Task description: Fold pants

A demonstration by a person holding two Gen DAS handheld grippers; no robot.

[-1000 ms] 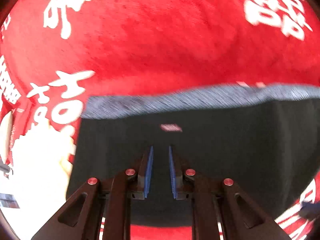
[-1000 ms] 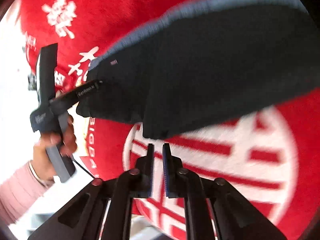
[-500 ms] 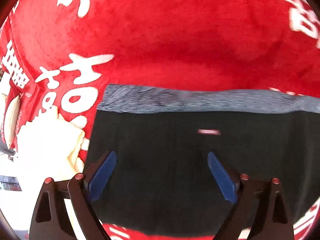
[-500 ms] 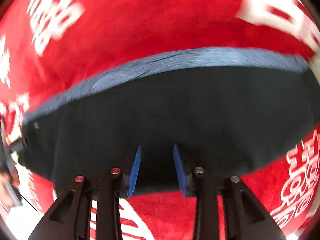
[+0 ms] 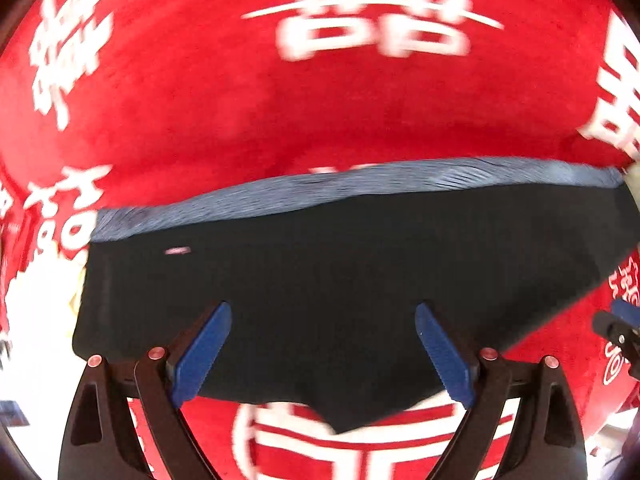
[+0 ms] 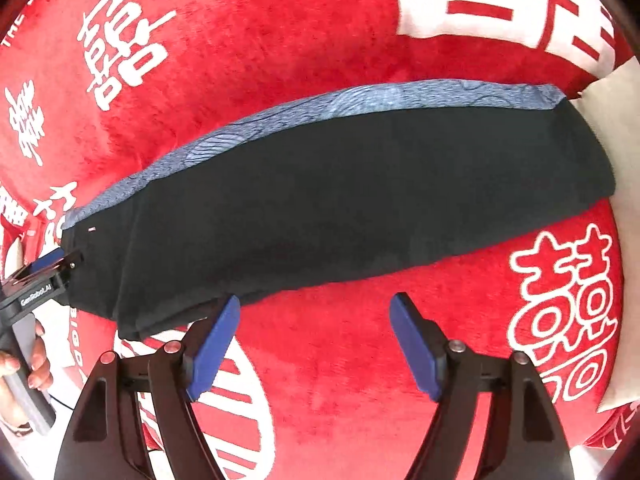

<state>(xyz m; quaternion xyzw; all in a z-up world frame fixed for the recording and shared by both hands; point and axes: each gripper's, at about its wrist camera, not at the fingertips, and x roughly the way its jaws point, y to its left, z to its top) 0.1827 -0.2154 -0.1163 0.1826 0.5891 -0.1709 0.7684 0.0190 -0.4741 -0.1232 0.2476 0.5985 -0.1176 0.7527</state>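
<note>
- Evidently soft, light cloth: the pants [image 6: 328,196] are laid flat on the red blanket [image 6: 304,48], blue waistband [image 6: 360,100] far; a near hem corner is best pinched.
- Left gripper [image 5: 322,354] and right gripper [image 6: 316,350]: jaws spread, nothing held.
- A second ago both were nearly pressed together; half a second ago the left was already spread.

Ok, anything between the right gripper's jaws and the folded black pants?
Nothing but bare red plush blanket. In the right wrist view the open right gripper sits just short of the blue-striped black pants.
</note>
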